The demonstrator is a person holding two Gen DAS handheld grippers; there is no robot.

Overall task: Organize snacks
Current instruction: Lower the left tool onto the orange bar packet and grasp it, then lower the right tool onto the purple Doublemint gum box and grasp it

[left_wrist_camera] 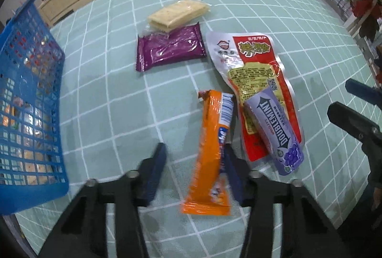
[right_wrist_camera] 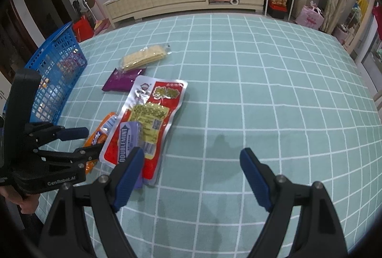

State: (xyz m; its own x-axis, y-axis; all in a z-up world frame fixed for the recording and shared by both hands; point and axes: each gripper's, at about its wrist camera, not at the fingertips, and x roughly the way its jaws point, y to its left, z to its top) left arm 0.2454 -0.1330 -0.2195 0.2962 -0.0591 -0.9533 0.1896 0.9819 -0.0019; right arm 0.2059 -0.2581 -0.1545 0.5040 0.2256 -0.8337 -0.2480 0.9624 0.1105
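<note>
While lying lengthwise between fingers, orange snack packet (left_wrist_camera: pixel 210 157), left hand-held gripper (left_wrist_camera: pixel 194 155) spread, seemingly untouching

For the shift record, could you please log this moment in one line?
left gripper: open around orange packet | right gripper: open, idle | basket: left

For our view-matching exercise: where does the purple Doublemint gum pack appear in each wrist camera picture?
Left wrist: Doublemint gum pack, lower right of centre, lying on the red-and-silver snack pouch.
Right wrist: gum pack, lower left, partly behind the right gripper finger.
Shared landmark: blue basket, at left in both.
</note>
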